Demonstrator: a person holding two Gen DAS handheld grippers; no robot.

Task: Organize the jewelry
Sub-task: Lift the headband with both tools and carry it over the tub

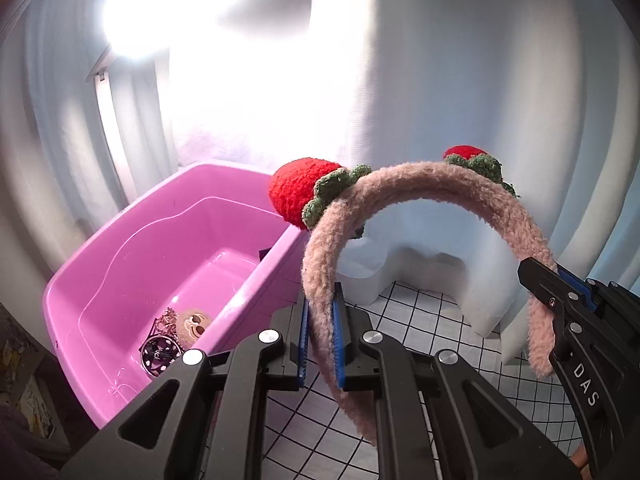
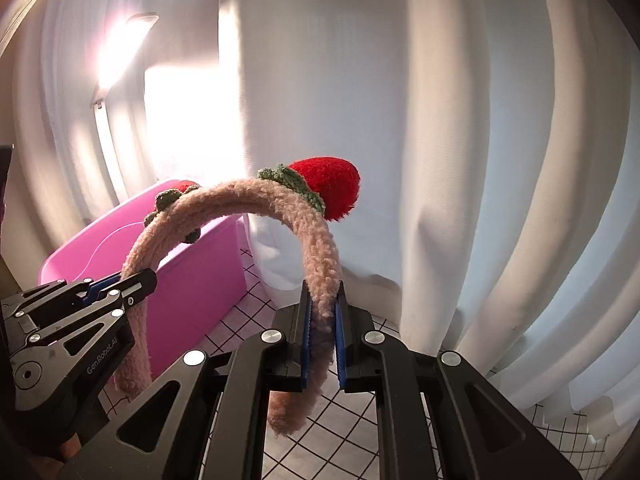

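1. A white curtain [image 1: 460, 80] fills the background in both wrist views, hanging in folds down to the tabletop [image 1: 420, 312], which carries a white cover with a black grid.
2. A pink plastic tub [image 1: 132, 240] stands on the tabletop to the left, open at the top. In its near corner lie a few small pieces: a round dark item [image 1: 158, 354], a brown piece with a face [image 1: 195, 322] and a small metal ornament [image 1: 168, 318], close together.
3. A fuzzy pink headband [image 1: 420, 178] is held up in the air, clear of the tabletop, arched upward, just right of the tub. Two red knitted strawberries [image 1: 298, 188] with green leaves sit on its crown, one towards each side.
4. The left gripper [image 1: 322, 336] has its fingers [image 1: 302, 340] clamped on the headband's left leg. The leg runs upright between the blue pads, its tip hanging below them.
5. The right gripper [image 2: 322, 336] has its fingers [image 2: 306, 340] clamped on the other leg in the same way, the fuzzy end curling out beneath the pads.
6. From the left wrist view the right gripper [image 1: 560, 292] shows at the right edge, pinching the far leg; from the right wrist view the left gripper [image 2: 120, 284] shows at the left, gripping its leg in front of the tub [image 2: 200, 280].
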